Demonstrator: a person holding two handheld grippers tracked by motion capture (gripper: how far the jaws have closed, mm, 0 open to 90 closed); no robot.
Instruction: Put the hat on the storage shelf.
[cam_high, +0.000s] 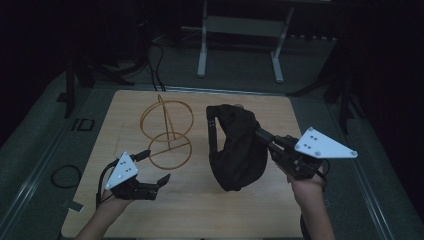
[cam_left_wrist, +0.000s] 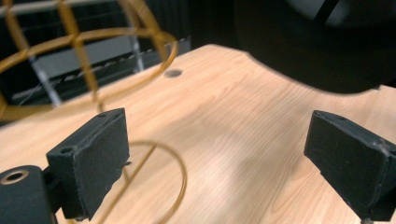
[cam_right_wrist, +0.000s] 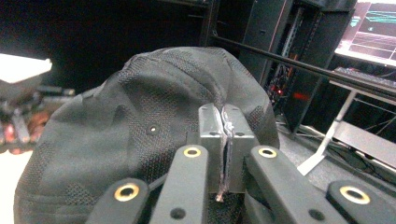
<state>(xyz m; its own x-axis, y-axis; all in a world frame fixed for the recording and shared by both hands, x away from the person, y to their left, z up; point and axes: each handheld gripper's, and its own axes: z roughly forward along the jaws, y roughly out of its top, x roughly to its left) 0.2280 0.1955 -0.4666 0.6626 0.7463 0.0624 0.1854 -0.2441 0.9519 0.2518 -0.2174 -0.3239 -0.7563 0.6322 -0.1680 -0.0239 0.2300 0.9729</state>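
A black cap (cam_high: 237, 150) hangs above the wooden table (cam_high: 200, 210), right of centre, with my right gripper (cam_high: 261, 133) shut on its edge. In the right gripper view the jaws (cam_right_wrist: 225, 135) pinch a fold of the cap's fabric (cam_right_wrist: 140, 126). A gold wire stand (cam_high: 167, 127) of rings and a ball-shaped cage rests on the table to the left of the cap. My left gripper (cam_high: 161, 182) hovers low near the front left, below the stand's base ring. It is open, with nothing between its pads (cam_left_wrist: 93, 154). Ahead of them lie the stand (cam_left_wrist: 79, 42) and the cap (cam_left_wrist: 317, 46).
A white desk frame (cam_high: 240, 30) stands on the floor beyond the table's far edge. A cable coil (cam_high: 65, 176) lies on the floor at the left. The table has a small round hole (cam_left_wrist: 173, 73). A lit monitor (cam_right_wrist: 376, 25) glows in the background.
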